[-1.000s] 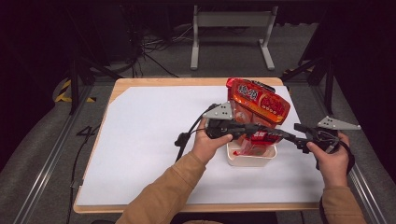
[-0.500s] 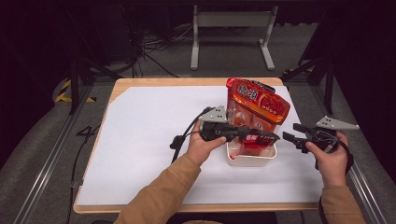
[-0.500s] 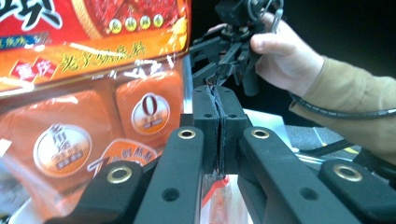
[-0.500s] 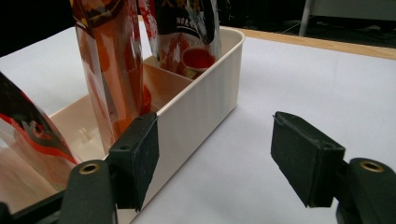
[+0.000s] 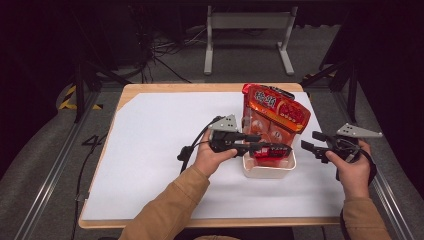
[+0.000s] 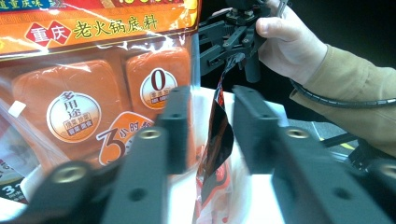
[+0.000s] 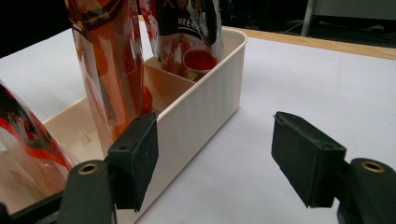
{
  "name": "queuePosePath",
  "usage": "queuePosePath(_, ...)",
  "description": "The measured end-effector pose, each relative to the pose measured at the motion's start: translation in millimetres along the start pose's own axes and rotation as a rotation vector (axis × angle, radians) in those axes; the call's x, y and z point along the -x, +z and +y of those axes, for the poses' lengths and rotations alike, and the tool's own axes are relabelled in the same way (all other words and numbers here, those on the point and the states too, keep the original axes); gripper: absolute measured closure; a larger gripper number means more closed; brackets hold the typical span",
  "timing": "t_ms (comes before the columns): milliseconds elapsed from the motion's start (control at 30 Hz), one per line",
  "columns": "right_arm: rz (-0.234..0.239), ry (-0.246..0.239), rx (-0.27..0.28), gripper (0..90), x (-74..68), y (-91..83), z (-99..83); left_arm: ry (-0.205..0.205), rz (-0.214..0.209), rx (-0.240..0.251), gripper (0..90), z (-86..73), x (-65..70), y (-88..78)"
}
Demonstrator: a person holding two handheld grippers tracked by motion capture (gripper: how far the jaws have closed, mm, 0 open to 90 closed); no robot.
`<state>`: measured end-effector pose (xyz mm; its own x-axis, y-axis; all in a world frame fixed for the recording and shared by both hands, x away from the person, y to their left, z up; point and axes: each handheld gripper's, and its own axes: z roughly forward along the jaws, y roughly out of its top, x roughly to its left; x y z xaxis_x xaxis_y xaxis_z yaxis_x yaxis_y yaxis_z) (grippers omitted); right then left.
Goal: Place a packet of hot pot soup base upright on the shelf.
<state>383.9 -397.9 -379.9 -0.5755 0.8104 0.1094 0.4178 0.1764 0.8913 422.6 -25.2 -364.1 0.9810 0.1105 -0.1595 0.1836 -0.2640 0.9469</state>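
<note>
The left gripper (image 5: pixel 272 148) hangs over the cream tub (image 5: pixel 268 170) on the worktop (image 5: pixel 150 150); its jaws have just been opening, a dark red sachet (image 6: pixel 215 140) standing loose between them (pads clear of it); the right gripper (image 5: pixel 312 147) waits open and empty beside the tub; behind leans the big orange seasoning bag (image 5: pixel 275 115).

My left gripper (image 5: pixel 272 148) reaches over the white tub (image 5: pixel 268 170) on the table (image 5: pixel 150 150), its jaws just opening around a dark red packet (image 5: pixel 270 151). My right gripper (image 5: pixel 311 147) waits just beside the tub, jaws apart, and the big orange bag (image 5: pixel 275 115) stands behind.
</note>
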Motion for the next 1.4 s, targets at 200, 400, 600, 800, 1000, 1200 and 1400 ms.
queuePosePath(200,0.005,0.002,0.005,31.8,0.1,1.1,0.8,-0.018,0.024,0.027,40.5,-0.4,0.9,-6.7)
queuePosePath(400,0.014,-0.009,0.012,29.8,-1.2,3.8,7.1,0.008,0.107,0.049,28.8,-0.7,7.6,-35.5)
queuePosePath(600,0.017,-0.018,0.021,29.2,-1.4,3.6,12.0,0.007,0.174,0.053,25.5,-2.4,10.2,-64.8)
queuePosePath(800,0.017,-0.021,0.025,28.7,0.2,3.3,14.4,0.006,0.252,0.047,25.1,-8.6,12.7,-100.4)
queuePosePath(1000,0.019,-0.022,0.024,28.1,-0.2,3.6,14.5,-0.013,0.297,0.042,25.0,-18.9,12.5,-125.3)
queuePosePath(1200,0.017,-0.017,0.022,27.7,-0.1,1.8,12.9,-0.022,0.356,0.019,24.6,-31.5,10.8,-150.6)
queuePosePath(1400,0.017,-0.015,0.020,27.5,-0.6,1.7,11.2,-0.027,0.420,-0.002,23.5,-45.3,10.3,-172.1)
